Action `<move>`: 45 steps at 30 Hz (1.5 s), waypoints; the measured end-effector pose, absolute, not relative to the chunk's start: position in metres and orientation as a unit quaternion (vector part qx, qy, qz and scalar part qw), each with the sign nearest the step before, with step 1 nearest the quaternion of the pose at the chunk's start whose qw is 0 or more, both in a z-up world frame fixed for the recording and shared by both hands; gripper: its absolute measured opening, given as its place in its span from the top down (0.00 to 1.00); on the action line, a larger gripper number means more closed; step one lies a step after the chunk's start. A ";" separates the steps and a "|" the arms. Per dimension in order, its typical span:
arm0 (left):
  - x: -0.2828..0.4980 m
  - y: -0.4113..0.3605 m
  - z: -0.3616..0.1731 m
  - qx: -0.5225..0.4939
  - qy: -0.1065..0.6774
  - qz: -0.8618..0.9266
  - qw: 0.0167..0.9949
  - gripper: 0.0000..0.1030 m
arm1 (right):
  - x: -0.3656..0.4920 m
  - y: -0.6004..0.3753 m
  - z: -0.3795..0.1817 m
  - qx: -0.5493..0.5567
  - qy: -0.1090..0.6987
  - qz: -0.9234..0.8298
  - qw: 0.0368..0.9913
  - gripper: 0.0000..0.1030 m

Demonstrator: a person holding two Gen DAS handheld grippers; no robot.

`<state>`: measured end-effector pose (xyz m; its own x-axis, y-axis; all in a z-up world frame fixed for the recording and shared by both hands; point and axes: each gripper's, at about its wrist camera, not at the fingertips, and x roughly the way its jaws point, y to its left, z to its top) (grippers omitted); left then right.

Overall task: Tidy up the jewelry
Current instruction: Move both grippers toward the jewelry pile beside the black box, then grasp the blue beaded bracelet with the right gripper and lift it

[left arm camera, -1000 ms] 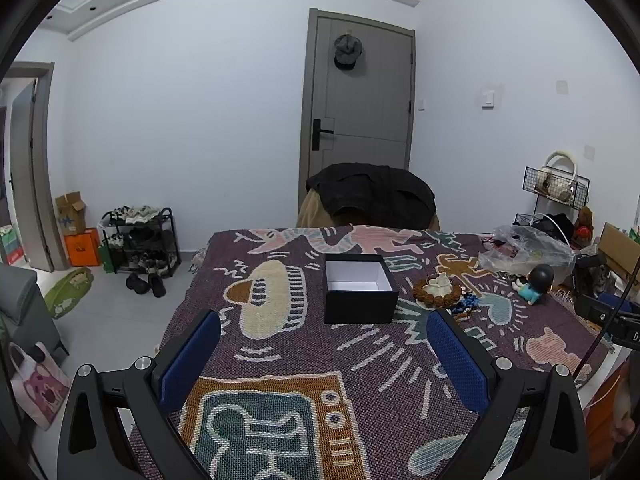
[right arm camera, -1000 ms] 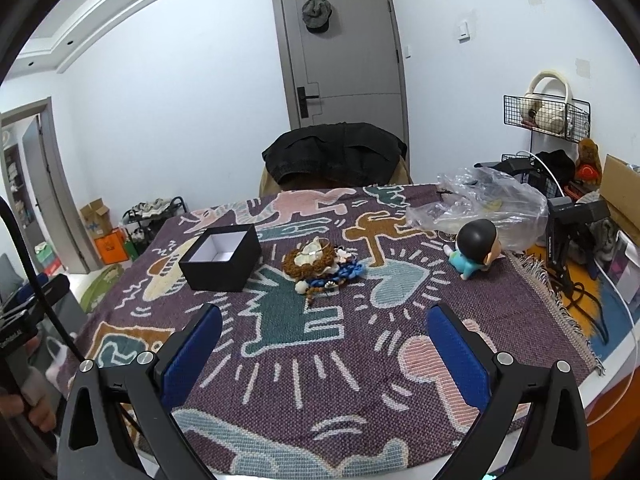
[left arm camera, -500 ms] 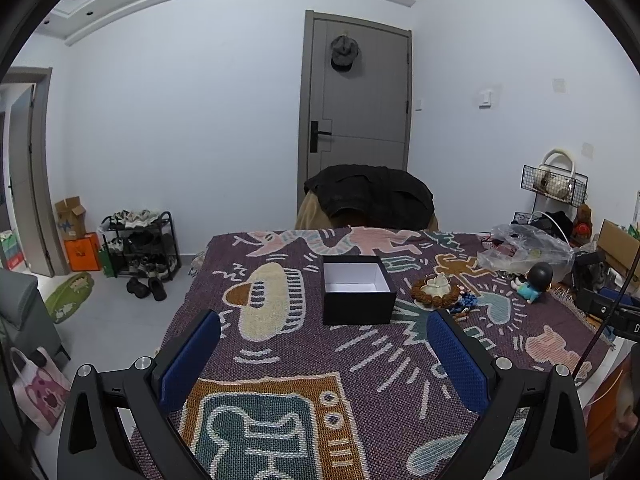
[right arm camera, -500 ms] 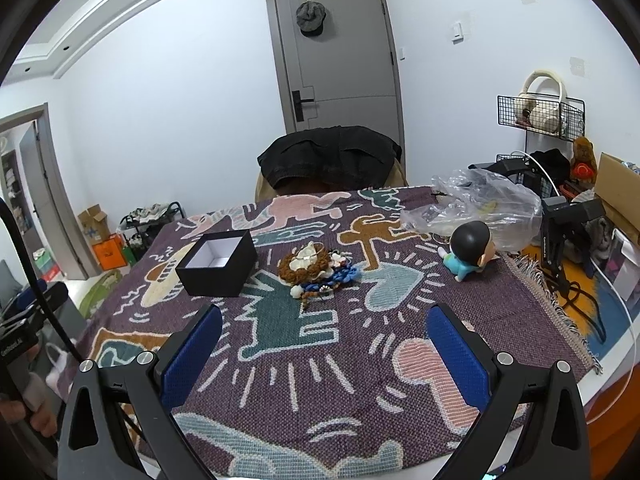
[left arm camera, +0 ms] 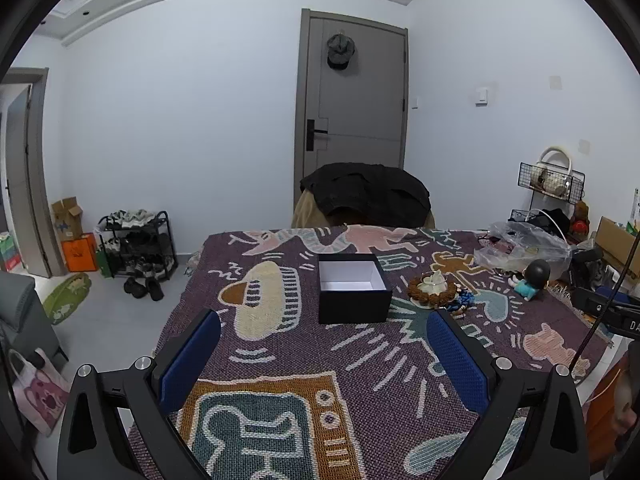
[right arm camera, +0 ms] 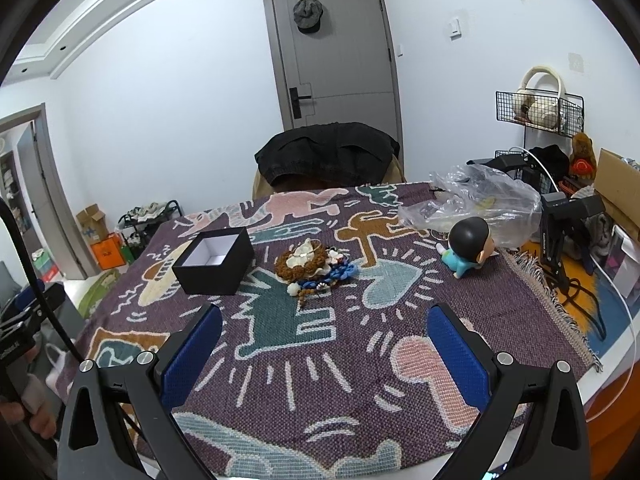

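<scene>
An open black box (left arm camera: 352, 290) with a white inside stands on the patterned cloth; it also shows in the right wrist view (right arm camera: 214, 261). A pile of jewelry (right arm camera: 312, 266), with brown beads, white pieces and blue beads, lies just right of it and shows in the left wrist view (left arm camera: 436, 290) too. My left gripper (left arm camera: 324, 356) is open and empty, above the near part of the table. My right gripper (right arm camera: 324, 350) is open and empty, short of the pile.
A small doll (right arm camera: 468, 250) with a black head lies right of the jewelry. A crumpled clear plastic bag (right arm camera: 472, 204) sits behind it. A chair with a dark jacket (left arm camera: 366, 198) stands at the table's far edge. Cables and boxes (right arm camera: 576, 220) crowd the right side.
Both grippers have drawn back slightly from the table, so the box and jewelry look a little farther away. Both stay open and empty.
</scene>
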<state>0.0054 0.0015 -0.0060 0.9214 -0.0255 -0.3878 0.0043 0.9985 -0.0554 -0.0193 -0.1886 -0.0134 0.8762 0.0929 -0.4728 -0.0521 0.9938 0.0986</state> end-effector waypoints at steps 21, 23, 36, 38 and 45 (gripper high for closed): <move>0.061 -0.048 0.001 -0.016 0.219 -0.130 0.967 0.19 | 0.034 -0.237 -0.022 0.106 0.300 0.029 0.948 0.25; 0.070 -0.057 0.000 -0.013 0.227 -0.146 0.963 0.22 | 0.041 -0.240 -0.023 0.117 0.304 0.033 0.945 0.33; 0.147 -0.110 -0.017 -0.012 0.310 -0.201 0.929 0.36 | 0.087 -0.272 -0.049 0.222 0.329 0.054 0.916 0.50; 0.158 -0.117 -0.024 -0.010 0.327 -0.204 0.923 0.36 | 0.091 -0.277 -0.055 0.233 0.331 0.053 0.913 0.50; 0.191 -0.145 -0.043 0.024 0.361 -0.209 0.909 0.36 | 0.101 -0.289 -0.065 0.255 0.331 0.054 0.907 0.50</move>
